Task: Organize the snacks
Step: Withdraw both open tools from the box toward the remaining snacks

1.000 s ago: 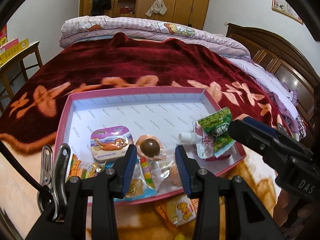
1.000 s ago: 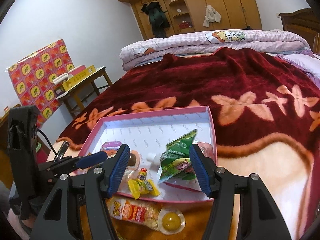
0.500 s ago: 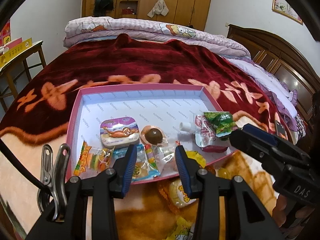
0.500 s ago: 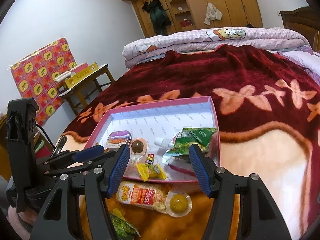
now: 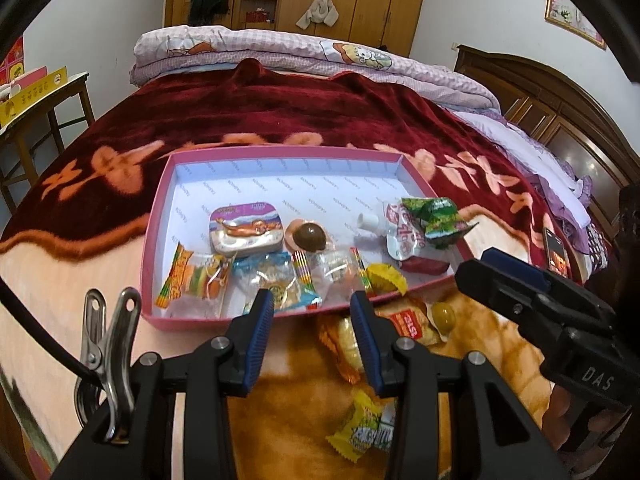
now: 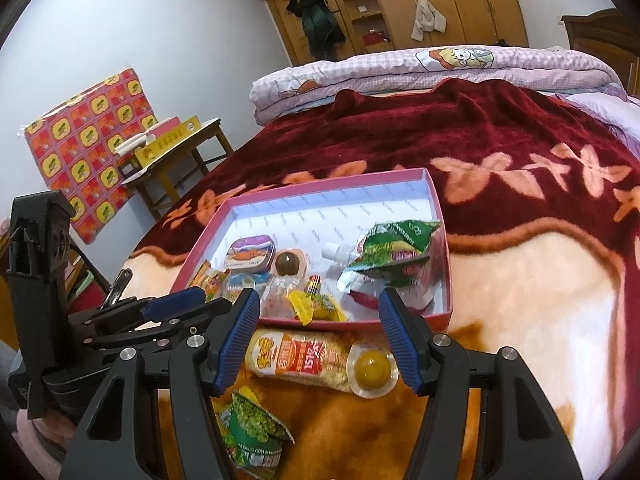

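Observation:
A pink box [image 5: 160, 216] [image 6: 438, 216] lies on the bed and holds several snacks: a tin [image 5: 247, 232] [image 6: 252, 254], a chocolate ball [image 5: 309, 237] [image 6: 289, 263], a green packet [image 5: 434, 218] [image 6: 394, 250] on a spouted pouch [image 5: 400, 232], candies. Outside the near rim lie an orange noodle packet [image 6: 296, 358] [image 5: 408, 320] and a green pea packet [image 6: 250, 436] [image 5: 364, 432]. My left gripper [image 5: 313, 340] is open and empty, just before the near rim. My right gripper [image 6: 320, 344] is open and empty over the noodle packet.
The bed has a dark red flowered blanket [image 5: 280, 112] and a folded quilt [image 5: 312, 56] at the far end. A wooden side table [image 6: 176, 148] stands at the left. A phone [image 5: 556, 248] lies at the right. A wardrobe [image 6: 400, 4] lines the far wall.
Both grippers have drawn back from the box. The green packet left the right gripper and now lies in the box. More packets outside the near rim have come into view.

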